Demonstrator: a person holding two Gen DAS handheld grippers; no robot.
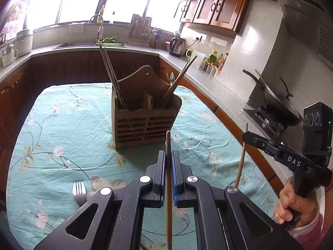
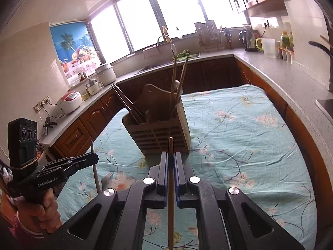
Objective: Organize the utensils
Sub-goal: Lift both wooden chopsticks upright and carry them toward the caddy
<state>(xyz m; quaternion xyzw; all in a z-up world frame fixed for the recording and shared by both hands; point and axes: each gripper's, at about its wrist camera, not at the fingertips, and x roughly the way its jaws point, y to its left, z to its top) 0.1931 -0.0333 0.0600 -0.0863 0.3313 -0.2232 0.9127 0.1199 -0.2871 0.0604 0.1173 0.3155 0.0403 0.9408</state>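
A wood-cabinet kitchen with bright windows wraps round a table spread with a teal floral cloth [image 1: 62, 125], and on it stands a slatted wooden utensil caddy [image 1: 143, 125] already holding dark chopsticks on one side and lighter wooden ones with a metal piece on the other. A steel fork [image 1: 79, 191] lies on the cloth near the left gripper's frame, not yet sorted. Each of the person's hands carries a black two-finger gripper, and both are lifted clear of the cloth in front of the caddy. The left gripper [image 1: 169, 166] has its blue-padded jaws pressed almost together on a thin pale wooden chopstick [image 1: 168, 187], which runs upright between the pads and pokes out past the fingertips. The right gripper [image 2: 171, 166] is pinched just the same on a second wooden chopstick [image 2: 171, 187]. These sticks look light, stiff and smooth, so I judge they could pivot or slide in a narrow pinch; the hold seems to sit toward the upper part, leaving a long tail hanging below the pads. Getting them into a compartment will likely mean tipping each one so an end clears the caddy's rim, near the chopsticks standing inside.
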